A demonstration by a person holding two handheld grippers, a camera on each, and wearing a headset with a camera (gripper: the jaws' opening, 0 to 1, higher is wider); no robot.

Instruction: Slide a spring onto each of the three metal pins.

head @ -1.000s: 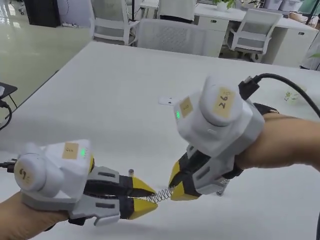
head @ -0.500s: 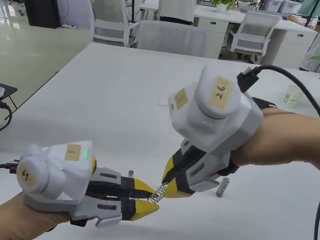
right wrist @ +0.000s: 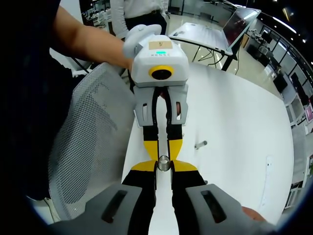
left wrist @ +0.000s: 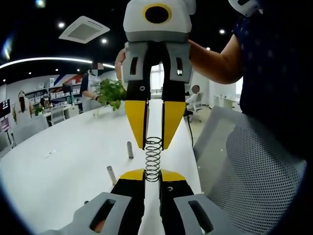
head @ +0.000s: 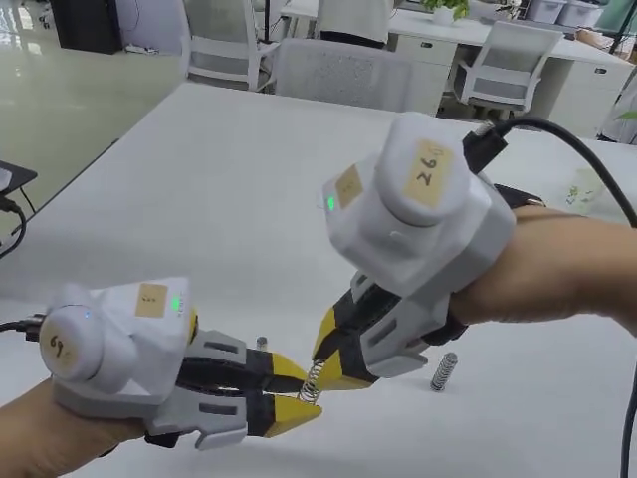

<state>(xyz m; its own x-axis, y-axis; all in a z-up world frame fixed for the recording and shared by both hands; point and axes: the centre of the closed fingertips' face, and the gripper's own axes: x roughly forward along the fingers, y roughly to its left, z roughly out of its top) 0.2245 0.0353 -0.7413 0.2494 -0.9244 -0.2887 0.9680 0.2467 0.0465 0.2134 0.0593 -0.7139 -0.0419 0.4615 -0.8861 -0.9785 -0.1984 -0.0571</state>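
A small steel spring (head: 313, 378) is stretched between the two grippers just above the white table (head: 229, 199). My left gripper (head: 299, 396) comes in from the lower left and is shut on the spring's lower end (left wrist: 153, 159). From the right, my right gripper (head: 328, 373) tilts down and is shut on the upper end, with the coil seen end-on (right wrist: 164, 163) between its yellow tips. The left gripper's tips (left wrist: 152, 175) and the right gripper's tips (right wrist: 164, 170) nearly meet. Short metal pins (left wrist: 129, 149) (left wrist: 111, 175) stand upright on the table beside the left gripper, and one pin (head: 262, 344) stands just behind it.
A second spring (head: 443, 371) lies on the table under the right hand. A black cable (head: 557, 164) runs from the right gripper. Office chairs (head: 338, 70) and desks stand beyond the table's far edge. A mesh chair back (left wrist: 244, 161) is close by.
The right gripper has moved left and nearer to the left gripper. The spring between them now stands steeper and looks shorter. The left gripper has hardly moved.
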